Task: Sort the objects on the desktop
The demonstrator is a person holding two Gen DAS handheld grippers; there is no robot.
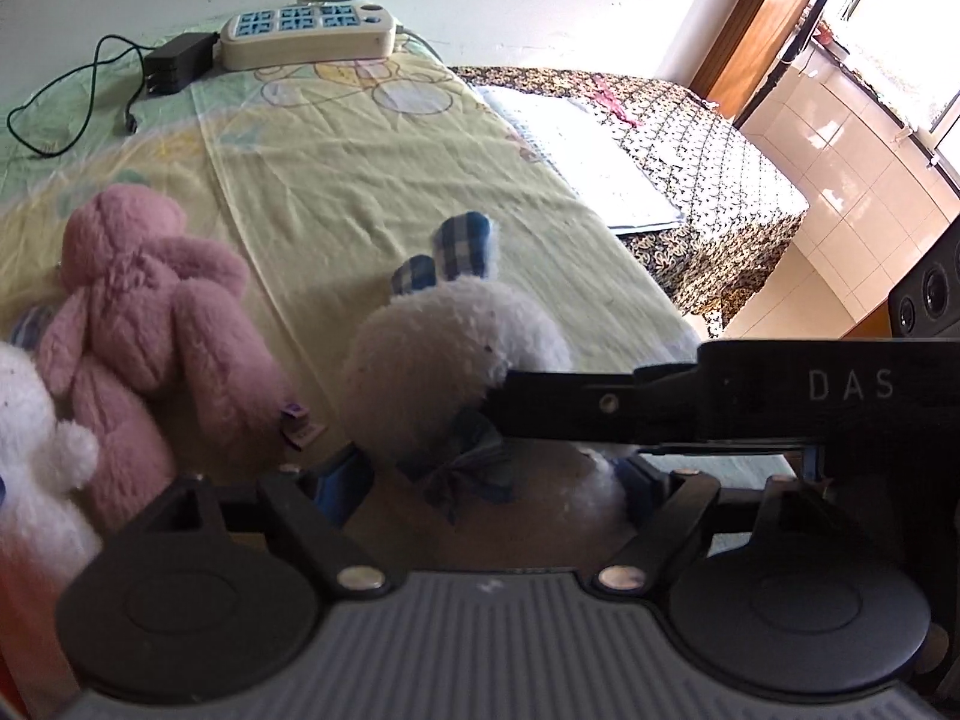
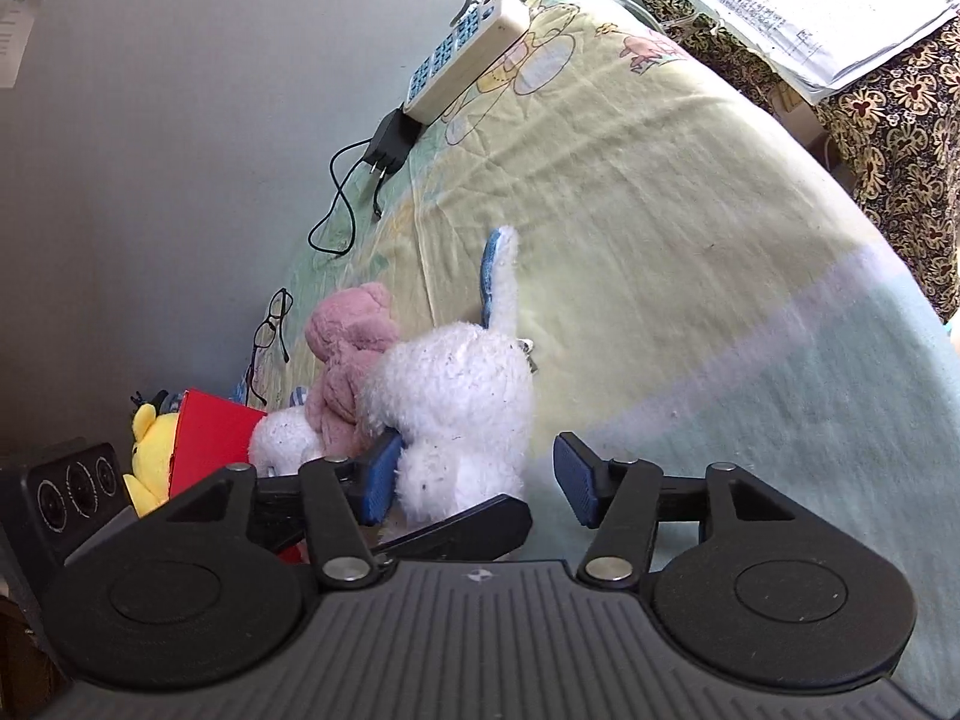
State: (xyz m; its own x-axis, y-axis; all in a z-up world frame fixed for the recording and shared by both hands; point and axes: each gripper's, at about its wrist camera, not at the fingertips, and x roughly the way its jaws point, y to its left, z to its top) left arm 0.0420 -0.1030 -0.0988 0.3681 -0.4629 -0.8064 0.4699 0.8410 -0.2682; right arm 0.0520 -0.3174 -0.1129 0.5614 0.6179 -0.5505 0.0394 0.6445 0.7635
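Note:
A white plush rabbit (image 1: 450, 354) with blue checked ears and a blue bow stands on the yellow-green cloth; it also shows in the right wrist view (image 2: 456, 396). My left gripper (image 1: 486, 474) is open, its blue pads either side of the rabbit's lower body. My right gripper (image 2: 480, 480) is open around the rabbit, its left pad (image 2: 378, 477) against the rabbit's side, its right pad (image 2: 576, 480) apart. The right gripper's black finger (image 1: 600, 408) crosses the left wrist view and touches the rabbit. A pink plush bear (image 1: 150, 330) lies left of the rabbit.
Another white plush (image 1: 36, 450) lies at far left. A red box (image 2: 210, 438), a yellow plush (image 2: 150, 450) and glasses (image 2: 270, 324) sit by the wall. A power strip (image 1: 306, 36), a black adapter (image 1: 177, 63) and papers (image 1: 588, 162) lie farther back.

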